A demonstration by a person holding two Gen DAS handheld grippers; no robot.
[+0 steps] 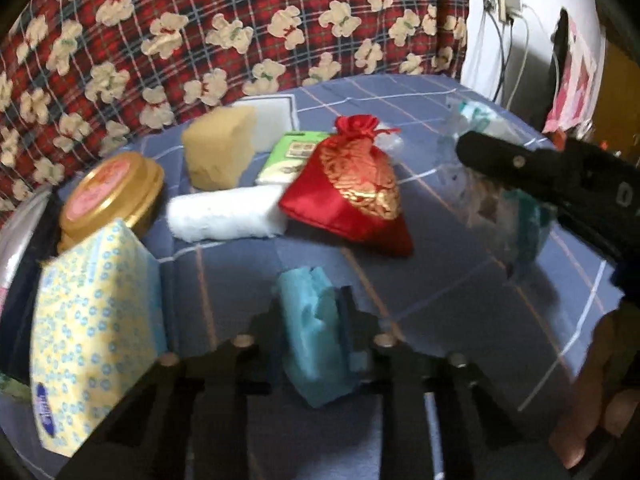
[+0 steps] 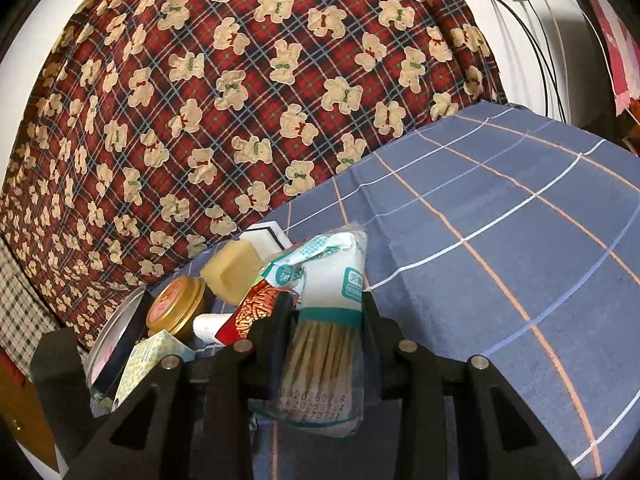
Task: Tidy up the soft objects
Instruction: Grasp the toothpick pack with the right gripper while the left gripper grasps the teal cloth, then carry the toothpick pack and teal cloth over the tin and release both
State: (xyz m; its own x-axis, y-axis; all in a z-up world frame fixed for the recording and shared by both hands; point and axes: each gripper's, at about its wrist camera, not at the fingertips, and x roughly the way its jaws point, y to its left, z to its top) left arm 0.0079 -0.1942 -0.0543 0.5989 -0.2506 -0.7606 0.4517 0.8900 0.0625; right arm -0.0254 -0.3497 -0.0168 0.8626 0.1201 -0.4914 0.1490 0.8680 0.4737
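Both tongs were mid-carry above the blue checked bed [image 2: 500, 240]. The left tongs [image 1: 310, 320] clenched a blue sponge [image 1: 316, 336]; the right tongs [image 2: 324, 320] clenched a cotton-swab packet [image 2: 324, 340]. Next, judging by the cluster around the red pouch [image 1: 356, 184], each needed a free spot to set down.

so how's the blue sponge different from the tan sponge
The blue sponge is clamped between the left gripper's fingers; the tan sponge sits free on the blue checked bedsheet. The blue one looks thin, with a ragged top edge; the tan one is a chunky block. Both are foam.
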